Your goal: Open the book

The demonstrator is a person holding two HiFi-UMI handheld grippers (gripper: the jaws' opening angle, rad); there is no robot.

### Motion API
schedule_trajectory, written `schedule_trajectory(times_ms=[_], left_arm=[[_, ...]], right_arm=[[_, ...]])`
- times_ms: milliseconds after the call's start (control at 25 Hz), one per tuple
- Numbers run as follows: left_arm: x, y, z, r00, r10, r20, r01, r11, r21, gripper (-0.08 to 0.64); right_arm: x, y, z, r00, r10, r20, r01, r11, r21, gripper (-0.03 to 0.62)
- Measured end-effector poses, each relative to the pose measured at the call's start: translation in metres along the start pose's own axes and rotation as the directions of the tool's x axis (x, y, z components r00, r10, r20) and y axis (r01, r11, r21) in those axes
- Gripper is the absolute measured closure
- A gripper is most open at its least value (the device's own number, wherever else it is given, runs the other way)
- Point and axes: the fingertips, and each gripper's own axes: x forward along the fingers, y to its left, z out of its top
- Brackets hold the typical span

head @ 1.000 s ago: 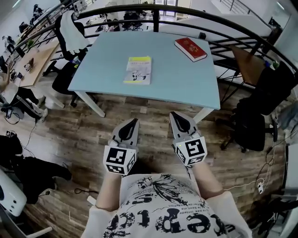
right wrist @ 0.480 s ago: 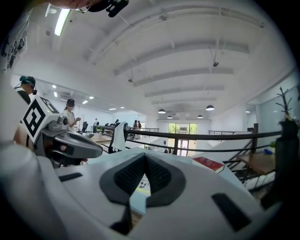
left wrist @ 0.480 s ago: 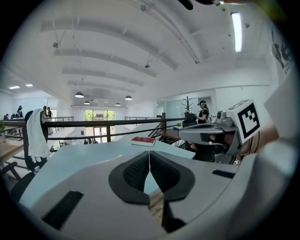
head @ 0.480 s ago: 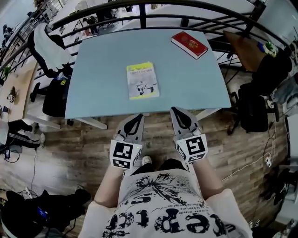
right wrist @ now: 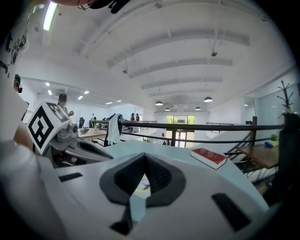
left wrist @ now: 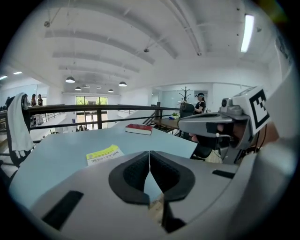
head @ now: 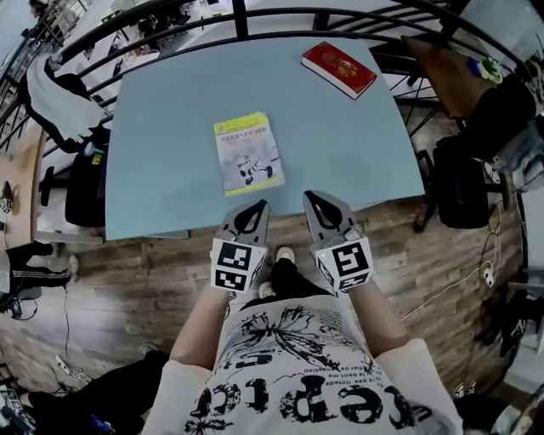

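Observation:
A thin book (head: 247,153) with a white cover and a yellow top band lies closed on the light blue table (head: 161,127), near its front edge. My left gripper (head: 258,206) is shut and empty, its tip just over the table's front edge, short of the book. Beside it my right gripper (head: 312,198) is also shut and empty, over the front edge to the right of the book. In the left gripper view the book (left wrist: 104,154) lies ahead and left of the closed left gripper (left wrist: 149,153). The right gripper (right wrist: 144,157) in its own view has its pads together.
A red hardcover book (head: 338,68) lies at the table's far right corner, also seen as the red book (right wrist: 209,157) in the right gripper view. A black railing (head: 238,13) runs behind the table. Office chairs (head: 81,170) stand left and a dark chair (head: 463,178) right.
Both grippers have come forward from over the wooden floor to the table's front edge. The table and the books now lie closer in the head view.

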Motion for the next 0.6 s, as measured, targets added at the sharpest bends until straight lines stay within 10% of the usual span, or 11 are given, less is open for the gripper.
schedule_trajectory(times_ms=[600], left_arm=[[0.156, 0.022, -0.080, 0.945, -0.032, -0.326, 0.064, 0.994, 0.090, 0.407]], right_arm=[[0.079, -0.091, -0.050, 0.995, 0.022, -0.095, -0.017, 0.998, 0.056, 0.584]])
